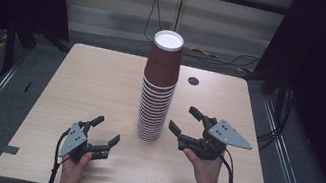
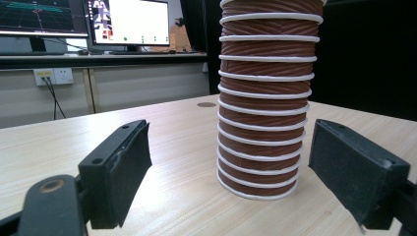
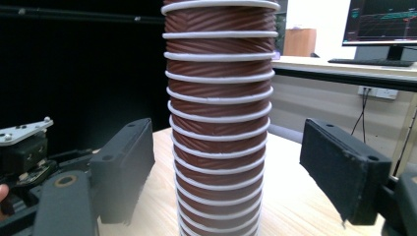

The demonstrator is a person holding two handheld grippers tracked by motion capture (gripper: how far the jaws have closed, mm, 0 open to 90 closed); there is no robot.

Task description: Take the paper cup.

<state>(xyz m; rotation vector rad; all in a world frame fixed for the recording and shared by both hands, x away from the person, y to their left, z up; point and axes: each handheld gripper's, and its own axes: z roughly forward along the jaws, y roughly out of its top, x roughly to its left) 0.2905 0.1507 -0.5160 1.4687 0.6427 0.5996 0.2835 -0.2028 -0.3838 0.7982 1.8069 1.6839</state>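
A tall stack of brown paper cups (image 1: 158, 90) with white rims is standing upside down on the wooden table (image 1: 91, 84), its white base facing up. It is sitting between the two grippers, ahead of each and touching neither. The right gripper (image 1: 185, 121) is hovering just beside the stack's lower part, jaws spread wide and facing the cups; in the right gripper view the stack (image 3: 219, 118) is rising between the two black pads with a gap on each side. The left gripper (image 1: 106, 132) is resting low near the table, a little farther from the stack, jaws likewise spread with nothing between them; in the left gripper view the stack's foot (image 2: 263, 113) is standing ahead, nearer the right-hand pad.
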